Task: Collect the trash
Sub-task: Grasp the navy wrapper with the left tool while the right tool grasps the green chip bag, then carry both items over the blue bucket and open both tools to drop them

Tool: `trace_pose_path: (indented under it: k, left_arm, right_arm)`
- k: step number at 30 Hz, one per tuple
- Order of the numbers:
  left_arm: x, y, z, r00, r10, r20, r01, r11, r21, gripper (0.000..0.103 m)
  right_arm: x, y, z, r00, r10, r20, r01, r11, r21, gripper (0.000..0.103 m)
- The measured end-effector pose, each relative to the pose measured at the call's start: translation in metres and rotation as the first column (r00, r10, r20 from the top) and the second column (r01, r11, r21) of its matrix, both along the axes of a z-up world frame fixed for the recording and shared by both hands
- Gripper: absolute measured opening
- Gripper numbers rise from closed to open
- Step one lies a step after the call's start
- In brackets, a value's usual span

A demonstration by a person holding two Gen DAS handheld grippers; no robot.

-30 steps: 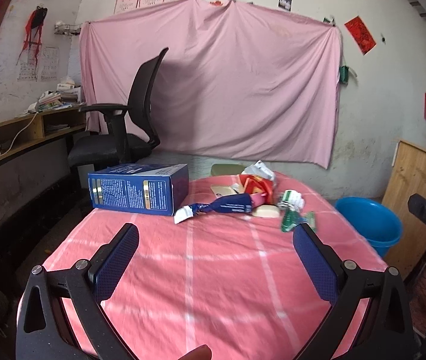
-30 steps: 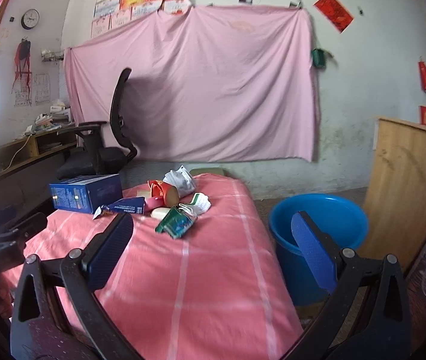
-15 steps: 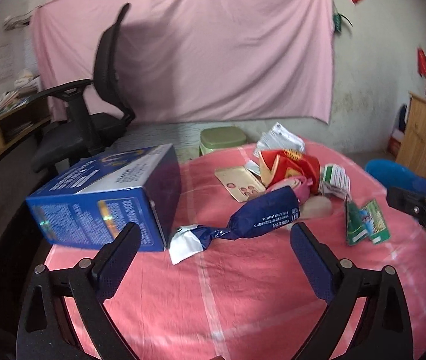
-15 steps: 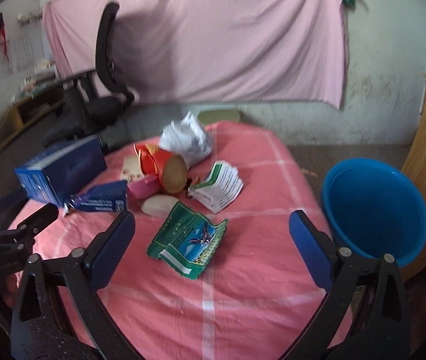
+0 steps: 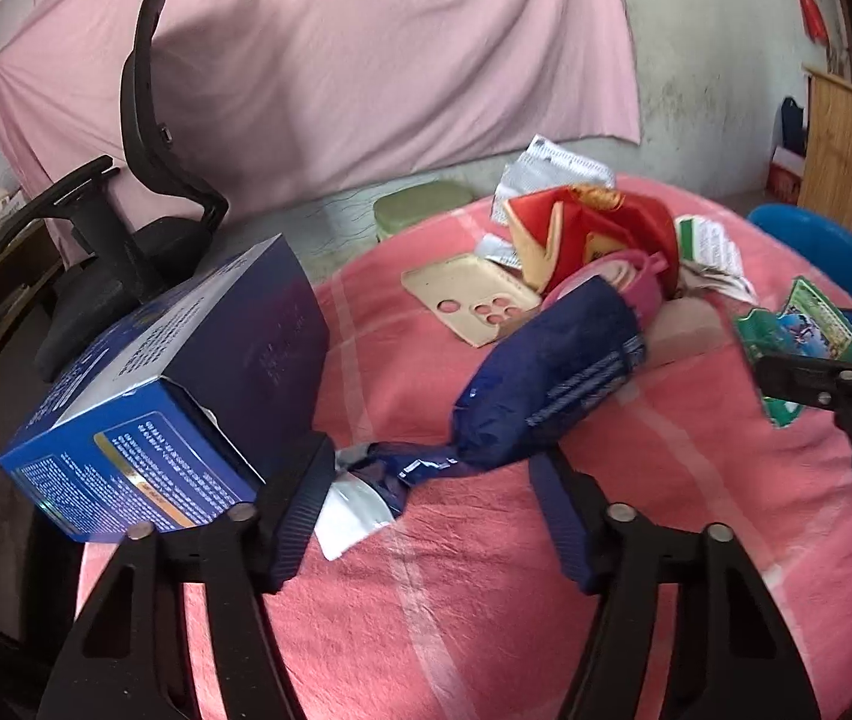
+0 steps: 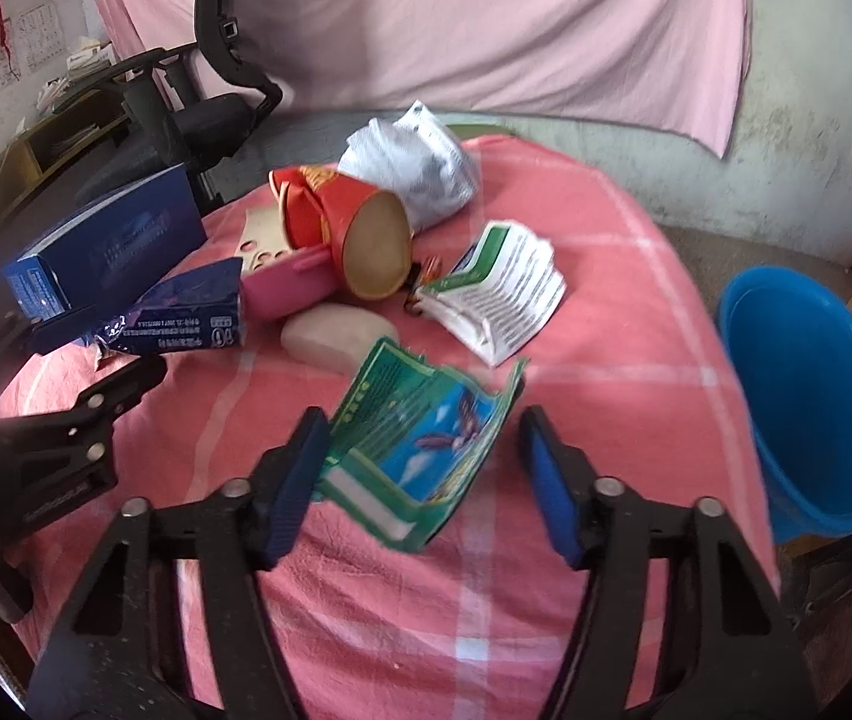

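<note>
Dark blue wrapper [image 5: 546,384] and green packet [image 6: 420,438] are being bracketed by closing, not-yet-clamped left gripper [image 5: 426,498] and right gripper [image 6: 420,468]; pads are best being centred before squeezing.

My left gripper [image 5: 432,495] and right gripper [image 6: 423,468] share black angular frames, silver rivets and ribbed blue finger pads [image 6: 300,483].

Green wrapper [image 6: 426,438] (perhaps blue-printed), pink-checked cloth [image 6: 606,276]

Black office chair [image 5: 144,204] far ahead-left; pink sheet [image 5: 336,60] hung on wall beyond; wooden shelf [image 6: 60,138] at far left.
</note>
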State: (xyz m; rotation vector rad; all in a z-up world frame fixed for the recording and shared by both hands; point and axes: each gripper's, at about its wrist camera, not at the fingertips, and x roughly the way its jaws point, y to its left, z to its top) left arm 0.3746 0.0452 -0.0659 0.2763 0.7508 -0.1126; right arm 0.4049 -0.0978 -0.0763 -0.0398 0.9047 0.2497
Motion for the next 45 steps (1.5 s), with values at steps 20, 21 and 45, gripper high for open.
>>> trace_pose_path:
  k: [20, 21, 45]
  left_arm:
    - [-0.047, -0.002, 0.041, 0.996, 0.093, -0.011, -0.09, 0.915, -0.394, 0.029]
    - [-0.049, -0.008, 0.047, 0.995, 0.095, 0.005, -0.084, 0.903, -0.42, 0.029]
    - [0.041, -0.234, 0.14, 0.974, -0.161, 0.162, 0.227, 0.76, -0.61, 0.03]
  right_arm:
    - [-0.043, -0.033, 0.026, 0.992, -0.006, 0.129, -0.02, 0.98, 0.2, 0.043]
    - [-0.048, -0.039, 0.034, 0.986, -0.011, 0.166, -0.023, 0.978, 0.206, 0.043]
    - [-0.048, -0.219, 0.139, 0.764, -0.31, 0.567, 0.312, 0.945, 0.096, 0.044]
